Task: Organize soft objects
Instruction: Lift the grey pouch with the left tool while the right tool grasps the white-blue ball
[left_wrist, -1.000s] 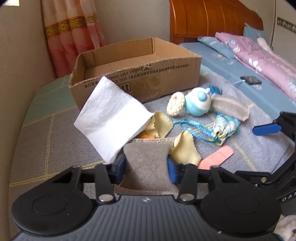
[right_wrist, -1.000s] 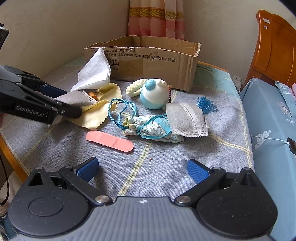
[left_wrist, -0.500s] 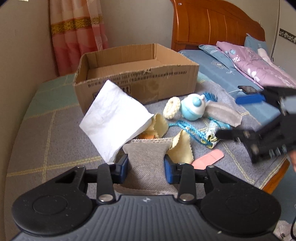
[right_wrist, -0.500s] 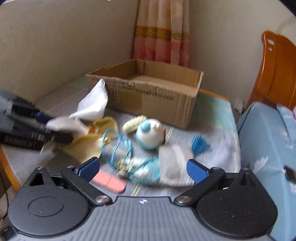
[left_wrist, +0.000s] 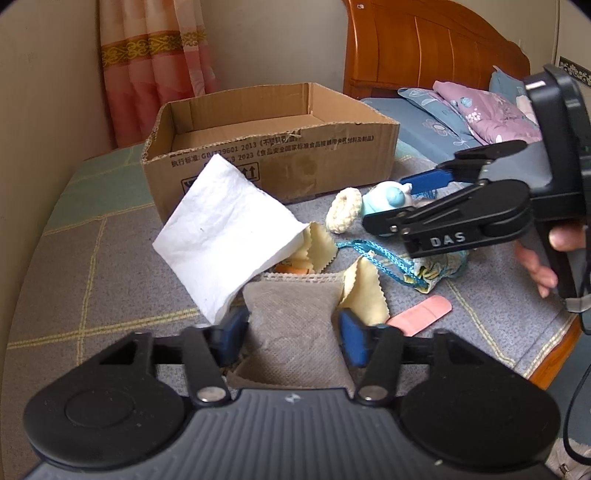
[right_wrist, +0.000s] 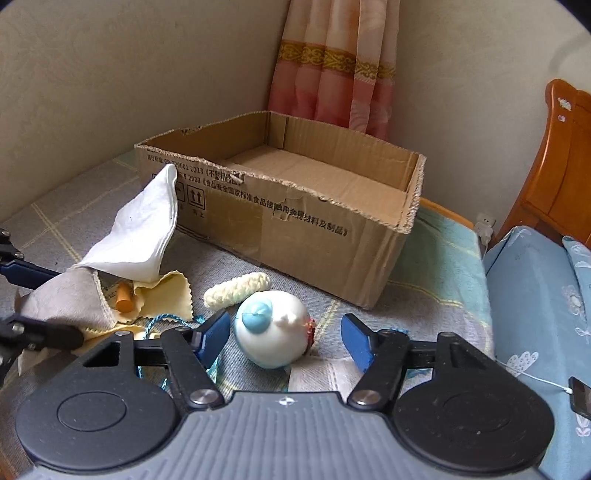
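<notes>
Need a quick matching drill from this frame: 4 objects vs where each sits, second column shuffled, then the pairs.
Things:
1. grey pouch
2. white-and-blue plush
3. pink strip
4. white tissue

Places:
A. flat on the grey mat, near its front edge
B. between the fingers of the open right hand-held gripper
C. pinched in the left hand-held gripper
D. in front of the cardboard box, draped over the yellow cloth

Pairs: 1-C, 2-B, 3-A, 4-D
</notes>
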